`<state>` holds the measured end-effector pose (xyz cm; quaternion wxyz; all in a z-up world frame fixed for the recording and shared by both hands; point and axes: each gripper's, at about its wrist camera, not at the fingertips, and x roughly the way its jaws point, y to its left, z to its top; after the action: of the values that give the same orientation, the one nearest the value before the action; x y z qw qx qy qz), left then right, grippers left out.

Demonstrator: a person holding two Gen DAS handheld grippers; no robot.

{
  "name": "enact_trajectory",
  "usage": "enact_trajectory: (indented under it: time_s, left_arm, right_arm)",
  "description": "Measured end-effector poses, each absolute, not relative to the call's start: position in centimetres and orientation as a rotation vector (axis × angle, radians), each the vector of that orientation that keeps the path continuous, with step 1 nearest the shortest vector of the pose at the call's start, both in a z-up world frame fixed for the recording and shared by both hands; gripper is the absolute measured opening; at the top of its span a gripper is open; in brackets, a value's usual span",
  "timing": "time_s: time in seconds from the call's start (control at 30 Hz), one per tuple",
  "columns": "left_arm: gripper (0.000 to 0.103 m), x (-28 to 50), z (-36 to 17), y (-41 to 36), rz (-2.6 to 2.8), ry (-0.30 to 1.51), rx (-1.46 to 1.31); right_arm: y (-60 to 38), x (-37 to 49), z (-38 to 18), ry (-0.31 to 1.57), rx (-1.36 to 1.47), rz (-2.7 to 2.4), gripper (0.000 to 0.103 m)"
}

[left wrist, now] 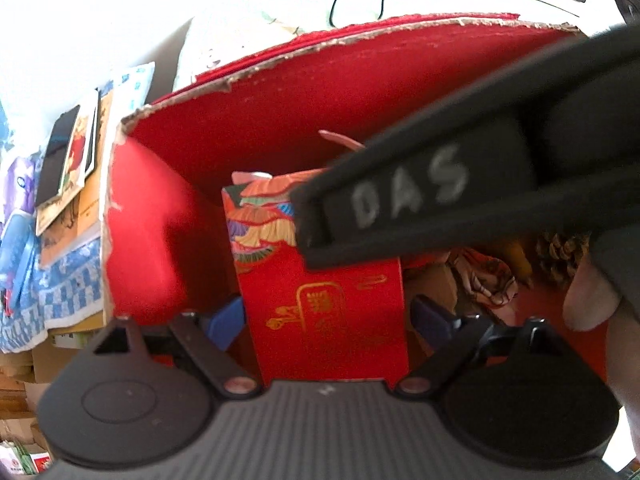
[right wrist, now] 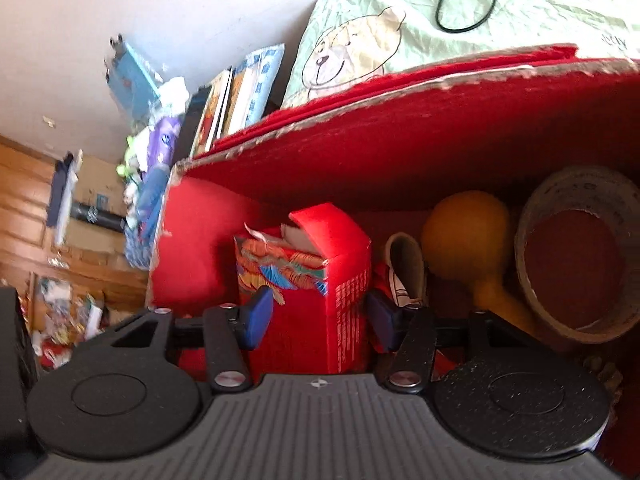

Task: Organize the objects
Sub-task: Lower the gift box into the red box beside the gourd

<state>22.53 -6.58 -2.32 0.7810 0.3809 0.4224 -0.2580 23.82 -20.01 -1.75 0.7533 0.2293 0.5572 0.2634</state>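
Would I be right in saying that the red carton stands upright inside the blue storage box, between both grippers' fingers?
Not quite: the storage box is red, not blue, as the right wrist view shows. The red carton does stand upright inside it, between the fingers of the right gripper and left gripper.

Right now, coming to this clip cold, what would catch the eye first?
The red carton with the bright feather print stands inside the big red box, and both grippers have their jaws set either side of it. Right of it in that box lie a yellow gourd and a tape roll. In the left wrist view, the right gripper crosses over the carton.
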Motion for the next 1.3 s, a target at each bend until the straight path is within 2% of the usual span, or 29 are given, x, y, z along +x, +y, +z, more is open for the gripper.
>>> enact_trajectory:
  time_s: [0.13, 0.33, 0.7, 1.3]
  left_arm:
    - [0.092, 21.8, -1.5, -6.3, -0.571, 0.886, 0.818]
    - [0.092, 20.7, -0.2, -5.8, -0.589, 0.840, 0.808]
    - [0.091, 20.0, 0.8, -6.4, -0.597, 0.816, 0.776]
    - [0.091, 21.0, -0.8, -7.4, -0.585, 0.779, 0.808]
  right_arm:
    - [-20.6, 23.6, -2.0, 1.190, 0.550, 0.579, 0.053]
    - [-20.6, 23.3, -1.6, 1.154, 0.539, 0.615, 0.042]
    - [-22.4, 22.6, -1.8, 1.084, 0.644, 0.487, 0.042]
    - [-22.5, 22.4, -1.6, 1.071, 0.608, 0.403, 0.042]
